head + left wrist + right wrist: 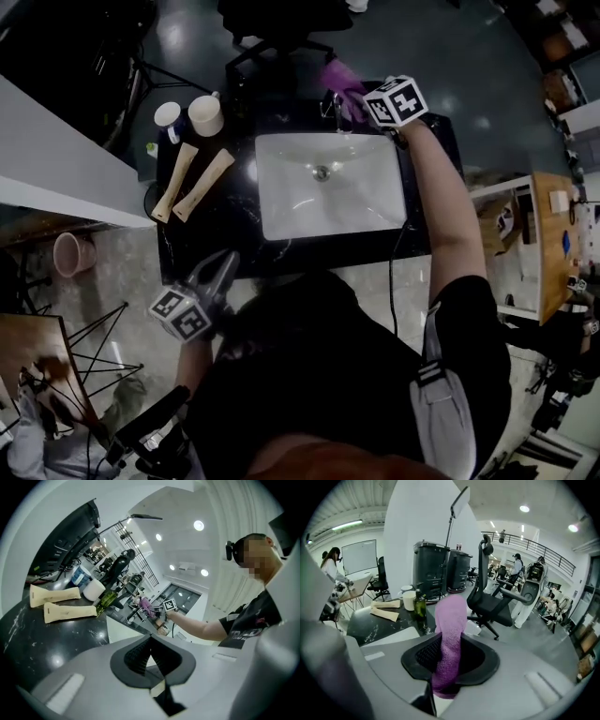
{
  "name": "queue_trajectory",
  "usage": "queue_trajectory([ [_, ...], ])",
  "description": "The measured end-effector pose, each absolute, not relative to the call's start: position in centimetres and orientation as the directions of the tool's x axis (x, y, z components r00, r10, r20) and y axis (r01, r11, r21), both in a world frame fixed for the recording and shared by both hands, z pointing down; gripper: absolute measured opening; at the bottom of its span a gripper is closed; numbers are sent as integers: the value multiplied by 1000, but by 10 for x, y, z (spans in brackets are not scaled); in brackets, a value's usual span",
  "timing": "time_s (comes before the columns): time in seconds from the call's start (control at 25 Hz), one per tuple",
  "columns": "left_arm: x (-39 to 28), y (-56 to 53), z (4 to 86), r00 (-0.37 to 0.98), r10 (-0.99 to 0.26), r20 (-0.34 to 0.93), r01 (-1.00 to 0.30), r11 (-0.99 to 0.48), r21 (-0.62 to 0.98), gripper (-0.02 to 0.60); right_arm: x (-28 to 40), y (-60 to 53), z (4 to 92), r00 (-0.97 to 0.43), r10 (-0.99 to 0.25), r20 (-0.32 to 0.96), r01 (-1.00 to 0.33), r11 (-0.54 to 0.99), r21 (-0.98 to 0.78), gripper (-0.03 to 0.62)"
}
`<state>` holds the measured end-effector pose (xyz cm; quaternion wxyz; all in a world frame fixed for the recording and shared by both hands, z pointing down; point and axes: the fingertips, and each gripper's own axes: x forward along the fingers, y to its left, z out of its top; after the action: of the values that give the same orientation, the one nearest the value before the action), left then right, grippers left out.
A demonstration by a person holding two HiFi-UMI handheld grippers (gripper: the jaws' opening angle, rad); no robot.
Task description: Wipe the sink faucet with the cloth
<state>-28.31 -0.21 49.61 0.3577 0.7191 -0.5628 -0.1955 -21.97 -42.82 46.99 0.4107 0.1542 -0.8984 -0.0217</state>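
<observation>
A white sink basin [281, 202] is set into a black counter [206, 244]. The faucet [336, 111] stands at the basin's far rim, partly covered. My right gripper [358, 94] is shut on a purple cloth [341, 79], which sits right at the faucet's top. In the right gripper view the cloth [451, 625] stands up between the pads of the right gripper [450, 657] and hides the faucet. My left gripper [223, 267] is shut and holds nothing, hovering over the counter's near left edge. The left gripper [150, 656] looks level across the counter towards the cloth [145, 604].
Two beige tubes [187, 183] lie on the counter left of the basin, with two cups [206, 114] behind them and a green bottle [105, 601] nearby. An office chair [281, 28] stands behind the counter. A pink bucket [70, 253] sits on the floor at the left.
</observation>
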Motion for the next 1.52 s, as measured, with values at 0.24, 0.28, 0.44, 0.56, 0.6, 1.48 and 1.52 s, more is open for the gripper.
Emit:
queue_trajectory([
  [0.24, -268, -23, 493, 408, -906, 115, -649, -199, 734, 0, -180, -348, 508, -570, -278, 774, -111, 959, 262, 101],
  [0.28, -265, -26, 492, 411, -903, 122, -648, -196, 736, 0, -178, -347, 516, -552, -282, 785, -90, 956, 280, 101],
  [0.44, -258, -38, 491, 395, -909, 134, -661, -180, 728, 0, -183, -365, 531, -529, -273, 803, -47, 955, 293, 101],
  [0.56, -255, -44, 493, 348, -927, 138, -669, -143, 729, 0, -195, -390, 532, -554, -250, 794, -57, 963, 263, 103],
  [0.6, -254, -45, 492, 325, -934, 150, -673, -117, 731, 0, -198, -401, 533, -562, -252, 788, -75, 964, 254, 103],
  [1.48, -201, -85, 505, 227, -953, 201, -679, -7, 734, 0, -132, -349, 611, -733, 210, 647, -86, 915, -394, 101],
  [1.52, -199, -85, 505, 222, -953, 204, -681, -2, 732, 0, -138, -361, 618, -735, 185, 652, -128, 907, -402, 101],
])
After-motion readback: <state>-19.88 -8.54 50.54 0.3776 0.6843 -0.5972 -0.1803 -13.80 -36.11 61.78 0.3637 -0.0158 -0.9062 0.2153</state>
